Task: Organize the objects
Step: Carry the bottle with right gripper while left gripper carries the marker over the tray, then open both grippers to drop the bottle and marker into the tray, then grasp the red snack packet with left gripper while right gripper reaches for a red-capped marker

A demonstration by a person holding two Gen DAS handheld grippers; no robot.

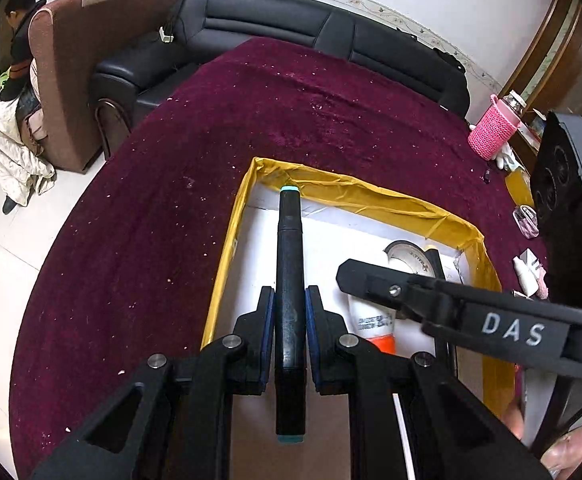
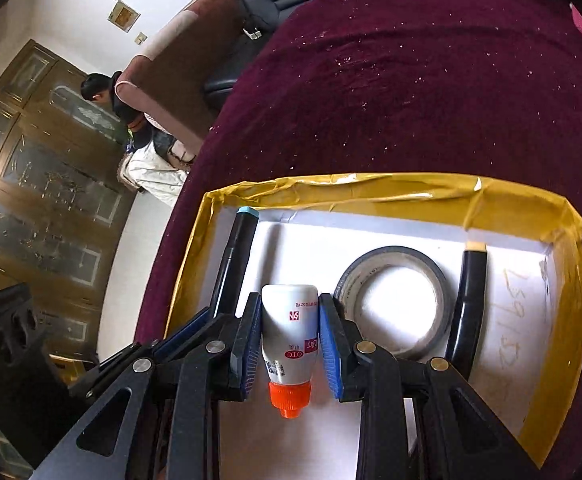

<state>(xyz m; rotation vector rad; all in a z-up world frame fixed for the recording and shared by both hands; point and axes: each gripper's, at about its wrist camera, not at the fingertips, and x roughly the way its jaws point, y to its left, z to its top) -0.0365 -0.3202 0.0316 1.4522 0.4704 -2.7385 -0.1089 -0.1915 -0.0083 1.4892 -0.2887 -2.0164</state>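
Two things are held over the yellow-taped box [image 2: 375, 190] with the white floor: one black marker [image 1: 289, 280] with teal ends, pinched narrowly by the left gripper [image 1: 289, 308], and one white bottle [image 2: 289, 328] with an orange cap, clamped by the right gripper [image 2: 289, 320]. On the box floor lie one tape roll [image 2: 391, 304] and one more black marker [image 2: 467, 304], well apart from the single pink knitted bottle holder [image 1: 491, 132] on the maroon tablecloth [image 1: 251, 128].

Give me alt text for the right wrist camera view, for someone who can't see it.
The right gripper is shut on a small white bottle with an orange cap, held over a white tray with yellow taped walls on a maroon cloth. In the tray lie a tape roll and a black marker.
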